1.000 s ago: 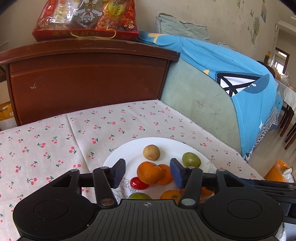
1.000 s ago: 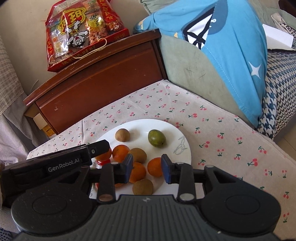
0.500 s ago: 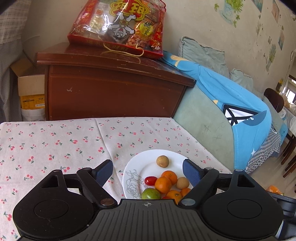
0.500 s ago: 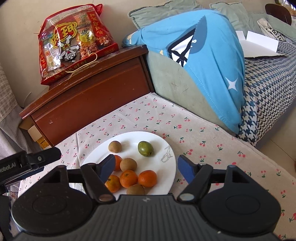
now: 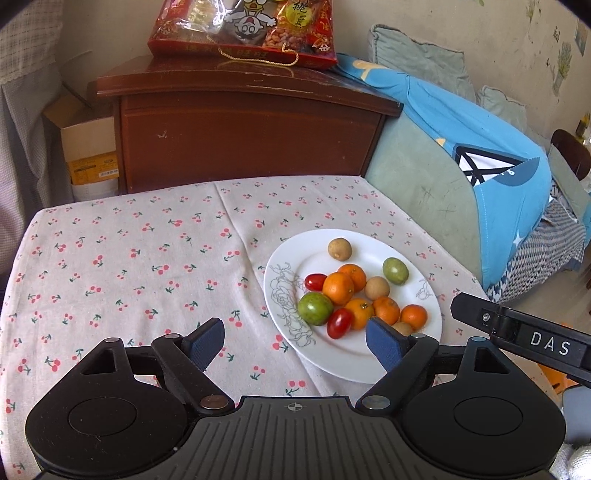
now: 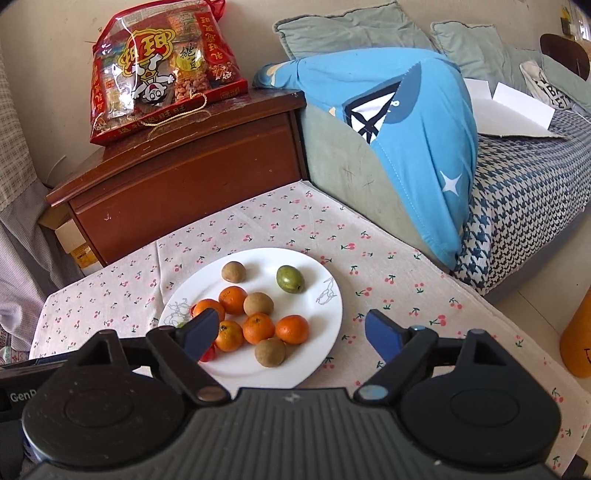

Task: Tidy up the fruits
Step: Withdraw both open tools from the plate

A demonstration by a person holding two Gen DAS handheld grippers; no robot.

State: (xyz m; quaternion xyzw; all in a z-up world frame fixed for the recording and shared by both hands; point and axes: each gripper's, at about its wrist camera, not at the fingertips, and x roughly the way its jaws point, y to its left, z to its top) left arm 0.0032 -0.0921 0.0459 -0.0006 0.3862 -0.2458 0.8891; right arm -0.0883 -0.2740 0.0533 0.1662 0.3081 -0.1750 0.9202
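White plate (image 5: pixel 354 365): sitting on the cherry-print tablecloth (image 5: pixel 129 258), lying at 1 o'clock from the left gripper (image 5: pixel 295 341) and at 11 o'clock from the right gripper (image 6: pixel 291 332). Holding small oranges (image 6: pixel 258 328), brown round fruits (image 6: pixel 270 352), green fruits (image 5: pixel 315 308) and cherry tomatoes (image 5: pixel 339 323), all loose.

Left gripper: released, jaws spread wide, grasping nothing.

Right gripper: jaws having just been opening, now spread wide, nothing between them.

Wooden cabinet (image 5: pixel 251 133): standing at 12 o'clock, bearing a red snack bag (image 6: pixel 162 70).

snack bag (image 5: pixel 243 29): top cut off | cherry tomato (image 6: pixel 208 355): mostly hidden behind right gripper's fingers (image 6: pixel 197 332)
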